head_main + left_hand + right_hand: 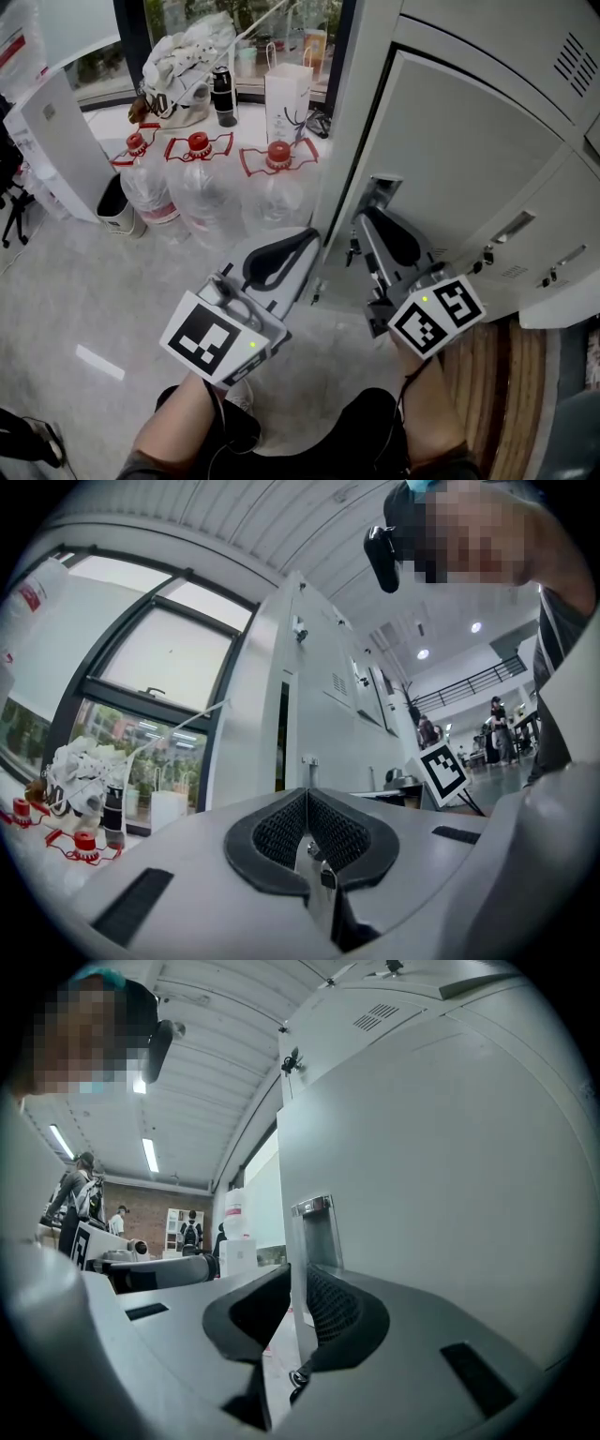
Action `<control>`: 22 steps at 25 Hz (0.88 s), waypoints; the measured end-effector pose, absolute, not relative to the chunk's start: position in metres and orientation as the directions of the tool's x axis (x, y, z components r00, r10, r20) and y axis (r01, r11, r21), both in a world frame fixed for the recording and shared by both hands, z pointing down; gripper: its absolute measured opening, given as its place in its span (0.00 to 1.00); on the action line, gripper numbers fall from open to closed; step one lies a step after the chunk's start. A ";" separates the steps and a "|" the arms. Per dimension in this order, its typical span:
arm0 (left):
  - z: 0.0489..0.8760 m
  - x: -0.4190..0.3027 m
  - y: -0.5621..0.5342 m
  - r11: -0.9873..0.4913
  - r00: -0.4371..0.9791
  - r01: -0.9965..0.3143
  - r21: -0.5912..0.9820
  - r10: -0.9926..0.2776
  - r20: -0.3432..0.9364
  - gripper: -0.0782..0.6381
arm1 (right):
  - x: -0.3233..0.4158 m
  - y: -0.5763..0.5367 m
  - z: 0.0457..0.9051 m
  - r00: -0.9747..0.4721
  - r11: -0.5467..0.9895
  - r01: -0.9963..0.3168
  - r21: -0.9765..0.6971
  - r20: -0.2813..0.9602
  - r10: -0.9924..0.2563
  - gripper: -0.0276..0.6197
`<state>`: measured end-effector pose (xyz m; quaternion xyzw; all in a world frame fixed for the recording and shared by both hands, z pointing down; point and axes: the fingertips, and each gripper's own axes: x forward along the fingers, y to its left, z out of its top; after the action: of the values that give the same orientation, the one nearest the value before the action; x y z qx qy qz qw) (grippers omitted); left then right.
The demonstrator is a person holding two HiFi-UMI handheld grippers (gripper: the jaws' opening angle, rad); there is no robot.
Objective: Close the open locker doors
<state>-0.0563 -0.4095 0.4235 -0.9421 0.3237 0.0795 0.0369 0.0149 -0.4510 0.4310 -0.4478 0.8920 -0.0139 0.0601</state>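
While the door is swung home, push square to its face and avoid twisting the thin edge.

Head view: the right gripper meets the free edge of the pale grey metal locker door, which stands ajar. The compartment behind it is hidden.

Left gripper view: the left gripper is empty, its fingers pressed together.

Right gripper view: the fingers are narrow and pinch the door edge. The hinge side is cut off.

Pale grey handheld grippers with black ribbed jaws.
Left gripper and right gripper, each with a white marker cube of black squares and a small green light; dark trousers.
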 end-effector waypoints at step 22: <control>0.430 -0.066 -0.420 -0.778 0.770 -0.629 -0.011 -0.620 -0.150 0.12 | 0.014 -0.487 0.439 -0.578 0.584 -0.807 -0.086 -0.080 -0.812 0.11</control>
<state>-0.0660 -0.4202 0.4302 -0.9402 0.3321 0.0691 0.0301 0.0136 -0.4869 0.4394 -0.4558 0.8882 -0.0198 0.0551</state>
